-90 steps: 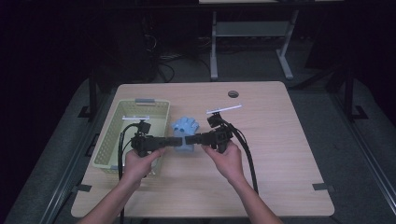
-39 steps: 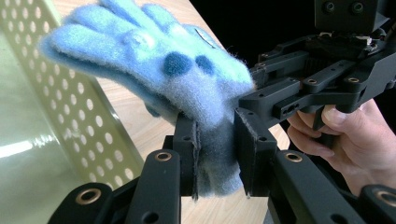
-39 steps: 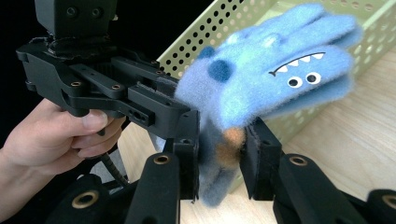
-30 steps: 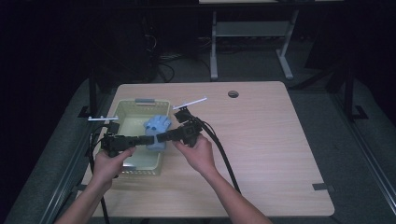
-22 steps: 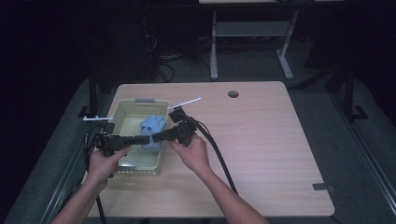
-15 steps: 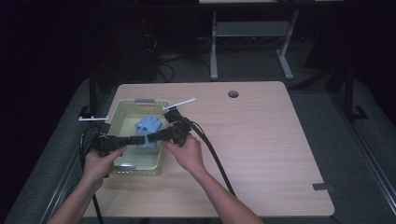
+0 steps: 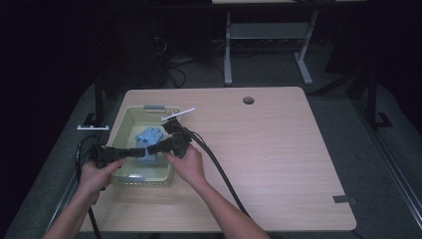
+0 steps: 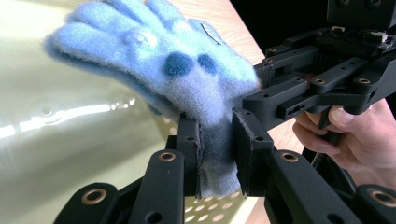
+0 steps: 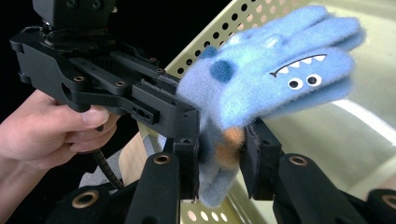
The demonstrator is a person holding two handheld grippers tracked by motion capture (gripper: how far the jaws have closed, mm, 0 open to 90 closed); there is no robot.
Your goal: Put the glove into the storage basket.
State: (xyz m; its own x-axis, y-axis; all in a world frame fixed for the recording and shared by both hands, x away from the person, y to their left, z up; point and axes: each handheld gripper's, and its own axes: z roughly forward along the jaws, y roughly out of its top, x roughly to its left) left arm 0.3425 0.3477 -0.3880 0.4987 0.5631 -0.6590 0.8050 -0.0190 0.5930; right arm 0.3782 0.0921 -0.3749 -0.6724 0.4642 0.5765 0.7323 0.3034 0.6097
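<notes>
A fuzzy light-blue glove [image 7: 149,138] with a monster face hangs between my two grippers, just above the inside of a pale yellow perforated basket [image 7: 119,130]. My left gripper [image 8: 217,140] is shut on the glove's cuff [image 8: 215,163], the fingers of the glove [image 8: 140,51] spreading beyond its jaws. My right gripper [image 9: 223,140] is shut on the same cuff from the opposite side, below the glove's face [image 9: 299,74]. From above, the left gripper [image 7: 141,151] and the right gripper [image 7: 152,148] meet tip to tip over the basket.
The basket stands at the left side of a wooden table [image 7: 278,149] with a cable hole [image 7: 248,100] near its far edge. A grey strip [image 7: 343,199] lies at the front right. Black cables [image 7: 219,169] trail from the grippers across the table.
Both grippers have carried the glove leftward from the table's middle to over the basket and have sunk lower into it. Both stay shut on the cuff.
</notes>
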